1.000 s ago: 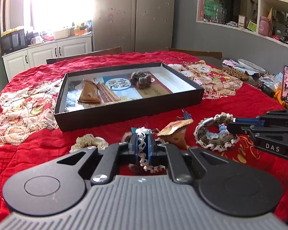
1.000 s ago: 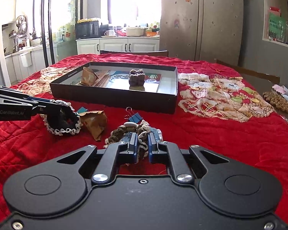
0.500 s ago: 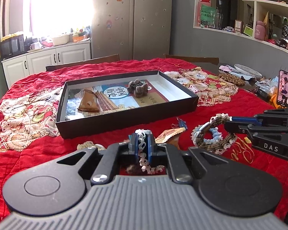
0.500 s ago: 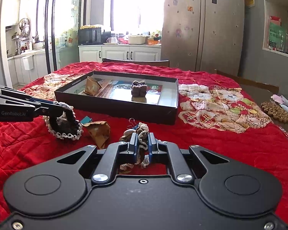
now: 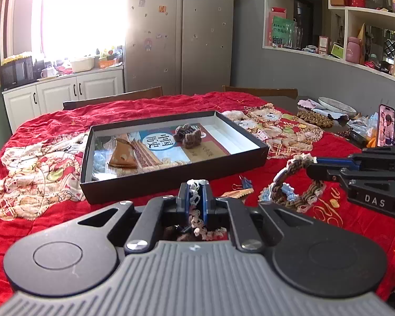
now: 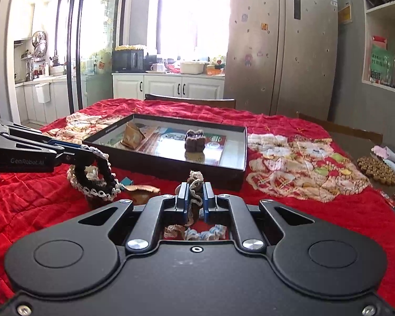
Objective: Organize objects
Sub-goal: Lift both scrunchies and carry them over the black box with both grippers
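Holding one crocheted ring each: the left tongs (image 5: 196,197) are clamped tight on a dark scrunchie with cream lace (image 6: 94,176), the right tongs (image 6: 195,197) pinched on a brown-and-blue scrunchie (image 5: 293,184). Both hang just above the red-covered desk (image 5: 52,218), in front of the black tray (image 5: 171,179).

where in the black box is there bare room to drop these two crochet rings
The black box is freest at its right end, the white floor between the brown crochet piece and the right wall. The left part holds the tan folded pouch. Outside, the red cloth in front is crowded: binder clip, another pouch.
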{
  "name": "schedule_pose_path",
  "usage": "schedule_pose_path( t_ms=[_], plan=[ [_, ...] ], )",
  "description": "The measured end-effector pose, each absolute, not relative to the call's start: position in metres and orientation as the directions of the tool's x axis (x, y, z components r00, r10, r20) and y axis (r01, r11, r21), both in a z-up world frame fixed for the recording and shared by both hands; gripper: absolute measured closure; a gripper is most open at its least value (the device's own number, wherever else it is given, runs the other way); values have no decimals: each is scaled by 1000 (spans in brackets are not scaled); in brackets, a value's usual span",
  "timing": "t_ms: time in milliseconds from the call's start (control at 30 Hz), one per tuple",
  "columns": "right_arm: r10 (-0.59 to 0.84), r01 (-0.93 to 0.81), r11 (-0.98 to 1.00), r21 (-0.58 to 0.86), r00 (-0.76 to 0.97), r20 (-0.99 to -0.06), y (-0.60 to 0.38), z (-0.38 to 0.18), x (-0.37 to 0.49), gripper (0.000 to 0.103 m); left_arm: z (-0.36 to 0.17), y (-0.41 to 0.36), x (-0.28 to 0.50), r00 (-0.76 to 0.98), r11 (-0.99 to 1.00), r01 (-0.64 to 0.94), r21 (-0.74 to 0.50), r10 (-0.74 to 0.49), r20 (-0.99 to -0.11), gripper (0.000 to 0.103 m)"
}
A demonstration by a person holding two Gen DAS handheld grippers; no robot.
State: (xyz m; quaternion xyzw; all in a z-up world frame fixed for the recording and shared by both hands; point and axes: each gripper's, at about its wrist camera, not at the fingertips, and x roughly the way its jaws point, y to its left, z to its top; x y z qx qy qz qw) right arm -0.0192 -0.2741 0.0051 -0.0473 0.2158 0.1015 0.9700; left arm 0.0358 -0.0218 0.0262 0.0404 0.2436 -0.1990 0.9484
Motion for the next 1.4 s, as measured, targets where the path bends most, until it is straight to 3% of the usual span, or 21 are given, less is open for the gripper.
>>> schedule_pose_path(
  t_ms=[1400],
  plan=[
    [172,-216,972,-89,919,-355,-275,44,-3,93,60,-10,53,856,931,363,19,-326,-402,91]
  ],
)
